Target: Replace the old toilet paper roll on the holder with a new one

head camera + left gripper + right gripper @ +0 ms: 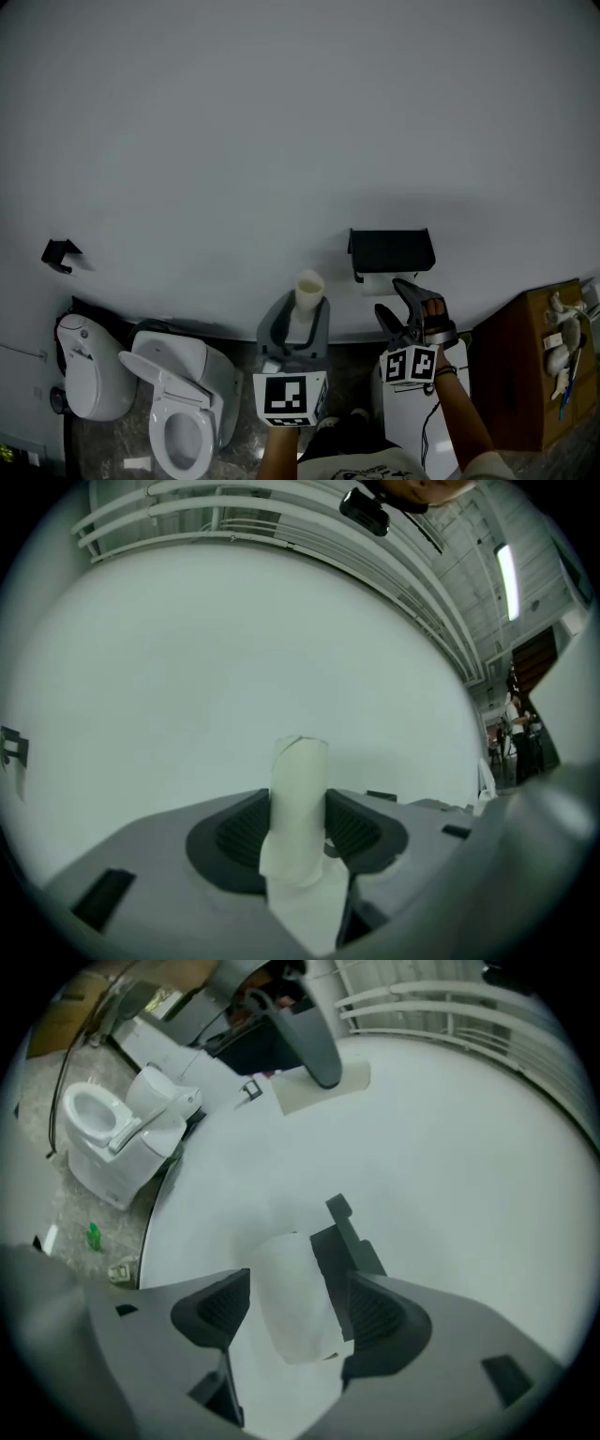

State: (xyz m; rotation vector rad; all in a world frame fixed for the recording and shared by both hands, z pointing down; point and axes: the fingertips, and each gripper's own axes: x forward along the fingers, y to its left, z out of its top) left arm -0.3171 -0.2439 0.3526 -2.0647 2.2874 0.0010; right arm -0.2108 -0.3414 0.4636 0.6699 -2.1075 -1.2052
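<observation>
The left hand-held gripper (pixel 298 819) is pinched on the old roll (pixel 298 794), little more than a pale tube standing upright between the pads, held out in front of the wall and apart from the holder. A loose tail of paper hangs below the pads. That tail is the first worry: it could snag or tear away, and a thin hollow tube may crush or slide out if the grip shifts, dropping to the floor (pixel 239 436) beside the toilet (pixel 178 412).

The right hand-held gripper (pixel 298 1296) is spread, its jaws standing either side of a white roll (pixel 379 283) that sits just under the black holder (pixel 391 249) on the wall (pixel 281 141); the pads do not press on it. Judging from the views, this roll may not be fully seated. A nudge from either jaw could knock it off, and the jaw nearer the holder's black arm could catch on it. Whether the roll hangs securely cannot be told.

The wall is plain, smooth and white, with a small black bracket (pixel 60 253) far to the left. The floor is speckled grey stone, hard and possibly slippery. A brown cabinet (pixel 525 375) stands at the right, and a rounded white container (pixel 89 370) sits beside the toilet
</observation>
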